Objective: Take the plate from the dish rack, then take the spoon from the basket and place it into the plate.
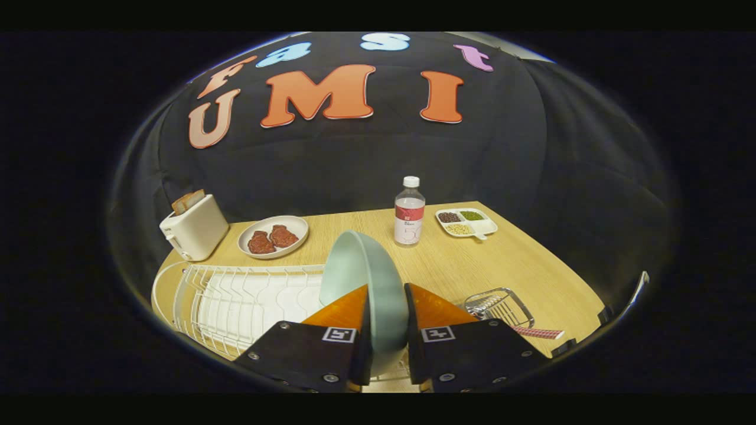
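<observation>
A pale green plate (360, 271) stands on edge between my two fingers, and my gripper (387, 292) is shut on its rim. The plate is over the right end of the white wire dish rack (236, 301), whose slots to the left hold nothing. To the right of my fingers sits a small wire basket (499, 306) with a pink-patterned spoon handle (540, 333) poking out toward the table's front right. The lower part of the plate is hidden behind my fingers.
On the wooden table (531, 265) beyond the rack stand a white toaster (194, 229) with bread, a white plate of meat (273, 236), a water bottle (409, 212) and a divided tray of beans (466, 223). Black cloth walls the booth behind.
</observation>
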